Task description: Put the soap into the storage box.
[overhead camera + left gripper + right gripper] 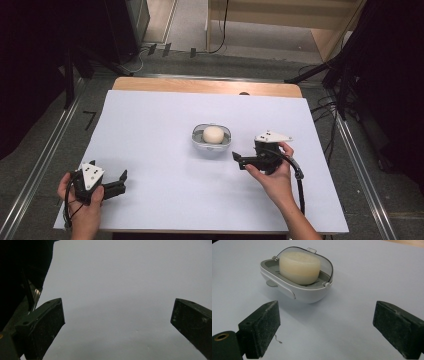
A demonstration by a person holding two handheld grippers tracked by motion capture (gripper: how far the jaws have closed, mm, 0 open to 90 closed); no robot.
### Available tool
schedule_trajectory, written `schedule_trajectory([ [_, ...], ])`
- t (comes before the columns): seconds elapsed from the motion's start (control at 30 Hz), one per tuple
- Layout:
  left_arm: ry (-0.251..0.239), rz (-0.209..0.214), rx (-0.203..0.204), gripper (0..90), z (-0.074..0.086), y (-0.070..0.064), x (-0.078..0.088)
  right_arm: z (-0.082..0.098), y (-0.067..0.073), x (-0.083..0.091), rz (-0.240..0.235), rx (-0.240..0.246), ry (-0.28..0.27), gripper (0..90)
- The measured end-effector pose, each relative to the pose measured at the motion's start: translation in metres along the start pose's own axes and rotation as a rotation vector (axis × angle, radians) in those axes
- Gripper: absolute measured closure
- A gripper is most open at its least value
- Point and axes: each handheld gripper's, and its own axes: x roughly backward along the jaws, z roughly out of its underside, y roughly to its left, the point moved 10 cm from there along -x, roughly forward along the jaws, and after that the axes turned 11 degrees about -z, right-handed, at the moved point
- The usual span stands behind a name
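Right gripper view: the right gripper has its jaws spread wide with only bare table between them, touching nothing. The soap sits in its dish at about 11 o'clock from the jaws, just ahead. In the high view the dish is mid-table, the right gripper at its 4 o'clock. The left gripper, at 7 o'clock, is also spread and empty.

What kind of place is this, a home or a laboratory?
Most likely a lab or recording room, not a home. The table wears a plain white sheet, metal rails run along the floor, dark stands and loose cables surround it, and only a soap dish sits there.
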Motion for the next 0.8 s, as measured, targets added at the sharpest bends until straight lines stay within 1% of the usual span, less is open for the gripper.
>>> schedule_trajectory([
  [0.2, 0.001, -0.001, -0.002, 0.0, 0.000, 0.000, 0.000, 0.008, -0.006, 0.007, 0.010, -0.006, -0.007, 8.3],
  [0.47, 0.001, -0.001, -0.001, 0.0, 0.000, 0.000, 0.000, 0.024, -0.016, 0.014, 0.029, -0.019, -0.001, 8.4],
  [0.53, 0.001, -0.001, 0.000, 0.0, 0.000, 0.000, 0.000, 0.025, -0.017, 0.015, 0.031, -0.019, 0.001, 8.4],
  [0.57, 0.001, -0.001, 0.000, 0.0, 0.000, 0.000, 0.000, 0.028, -0.018, 0.018, 0.034, -0.017, -0.008, 8.9],
  [0.63, 0.001, -0.002, 0.000, 0.0, 0.000, 0.000, 0.000, 0.029, -0.019, 0.018, 0.034, -0.021, -0.009, 8.9],
  [0.8, 0.001, -0.002, 0.003, 0.0, 0.000, 0.000, 0.000, 0.038, -0.023, 0.023, 0.038, -0.028, -0.007, 8.9],
])
